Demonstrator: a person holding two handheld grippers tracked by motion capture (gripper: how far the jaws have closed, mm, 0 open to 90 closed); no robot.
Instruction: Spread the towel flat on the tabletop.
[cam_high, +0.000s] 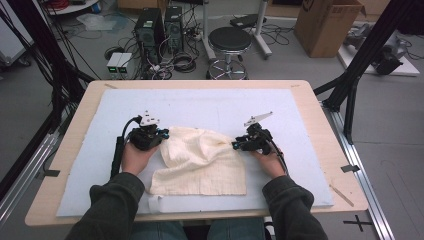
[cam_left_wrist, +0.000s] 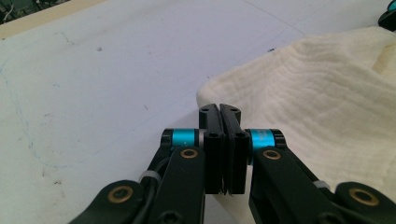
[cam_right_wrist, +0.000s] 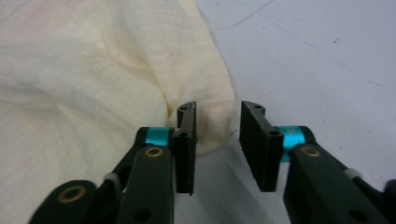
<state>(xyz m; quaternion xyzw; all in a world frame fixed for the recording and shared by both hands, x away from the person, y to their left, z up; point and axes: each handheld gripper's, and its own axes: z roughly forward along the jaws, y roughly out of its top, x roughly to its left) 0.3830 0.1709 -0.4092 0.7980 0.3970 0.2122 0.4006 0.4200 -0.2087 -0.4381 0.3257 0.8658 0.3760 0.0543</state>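
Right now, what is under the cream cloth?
The cream cloth lies crumpled on the pale blue mat, which covers the wooden table. The mat shows all around the cloth. Whether anything else lies beneath its bunched folds cannot be seen.

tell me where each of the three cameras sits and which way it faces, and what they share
High view: above the person's side, looking forward and down on the table; both forearms, left gripper and right gripper show.
Left gripper view: rides the left gripper, looking along its shut jaws at the cloth edge.
Right gripper view: rides the right gripper, jaws apart around a cloth fold.
Shared: the cream cloth and the pale mat.
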